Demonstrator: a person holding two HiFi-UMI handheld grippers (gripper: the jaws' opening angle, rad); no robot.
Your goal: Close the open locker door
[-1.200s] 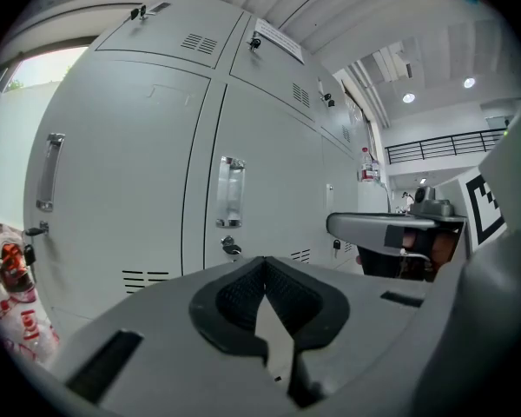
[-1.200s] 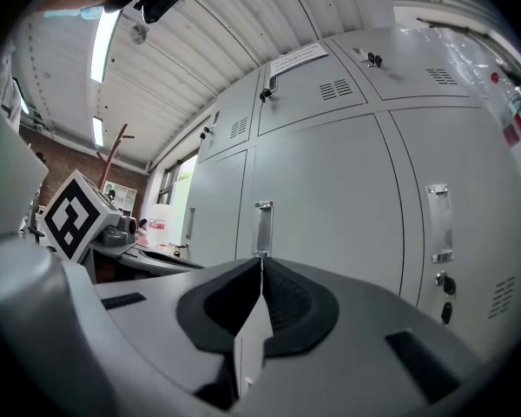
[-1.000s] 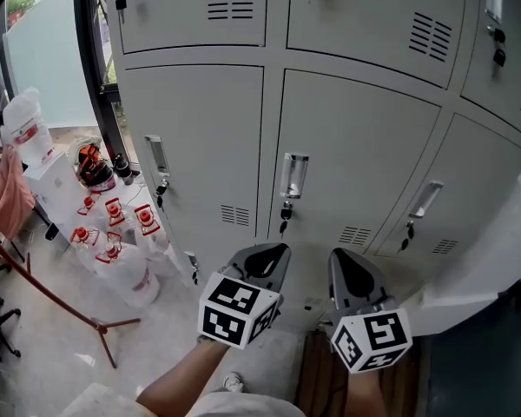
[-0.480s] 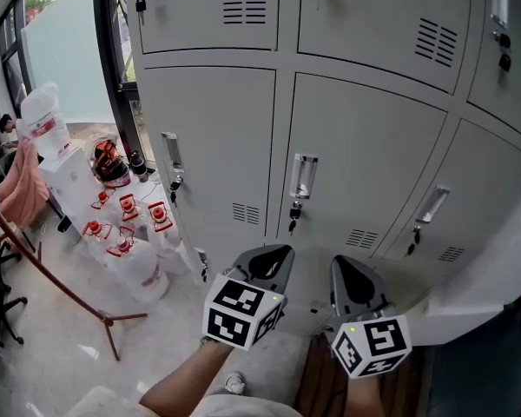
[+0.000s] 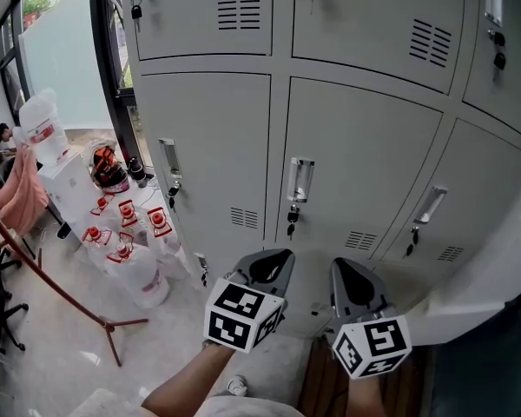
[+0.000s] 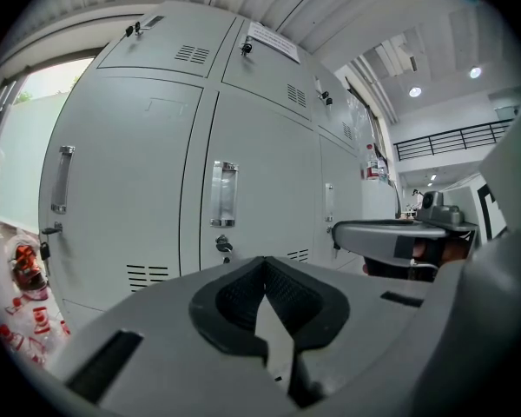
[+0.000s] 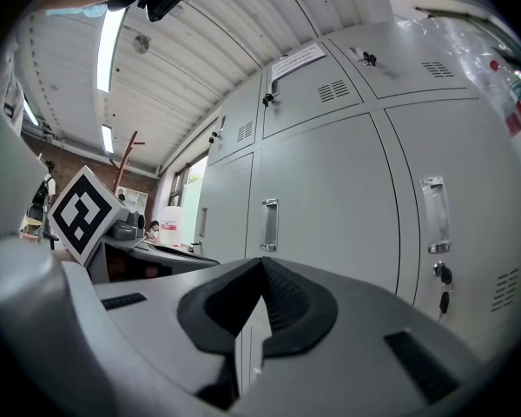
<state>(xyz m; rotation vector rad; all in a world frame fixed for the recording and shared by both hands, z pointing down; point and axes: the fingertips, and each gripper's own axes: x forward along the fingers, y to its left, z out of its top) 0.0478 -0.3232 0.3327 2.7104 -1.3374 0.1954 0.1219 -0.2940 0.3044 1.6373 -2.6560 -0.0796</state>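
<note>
Lockers (image 5: 356, 146): every door facing me is closed, keys (image 5: 291, 224) hang in the locks | open door: cannot tell, a pale slab (image 5: 495, 268) juts out just beside my right tool (image 5: 358, 281) | floor, left: red-capped jugs (image 5: 139, 272), labels unreadable | notice (image 6: 273, 42) on upper locker: print too small | left tool (image 5: 266, 268), right tool: both clenched, empty
</note>
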